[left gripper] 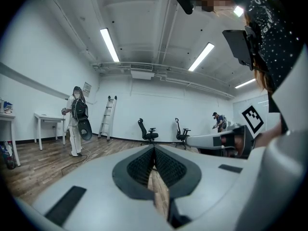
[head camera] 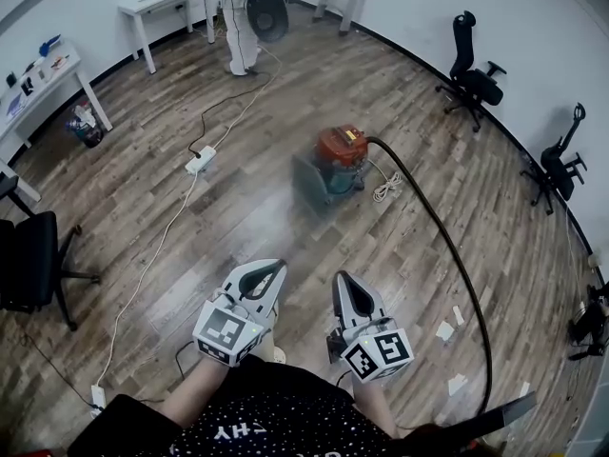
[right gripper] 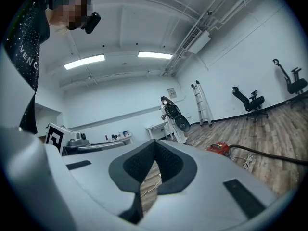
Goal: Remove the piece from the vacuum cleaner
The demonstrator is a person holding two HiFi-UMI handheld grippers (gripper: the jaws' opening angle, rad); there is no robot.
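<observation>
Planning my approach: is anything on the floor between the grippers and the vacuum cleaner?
Nothing visible does. Only bare floor lies between the left gripper, right gripper and vacuum cleaner; its black hose curves off right, the white cable runs left.

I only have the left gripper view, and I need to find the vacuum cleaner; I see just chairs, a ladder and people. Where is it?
Observer: The vacuum cleaner, red-topped, stands on the wood floor near the middle of the head view.
Operator: Anything attached?
Observer: A black hose leaves its right side and curves back toward that view's lower right.
Operator: And the right gripper?
Observer: The right gripper is empty, its fingers together.
</observation>
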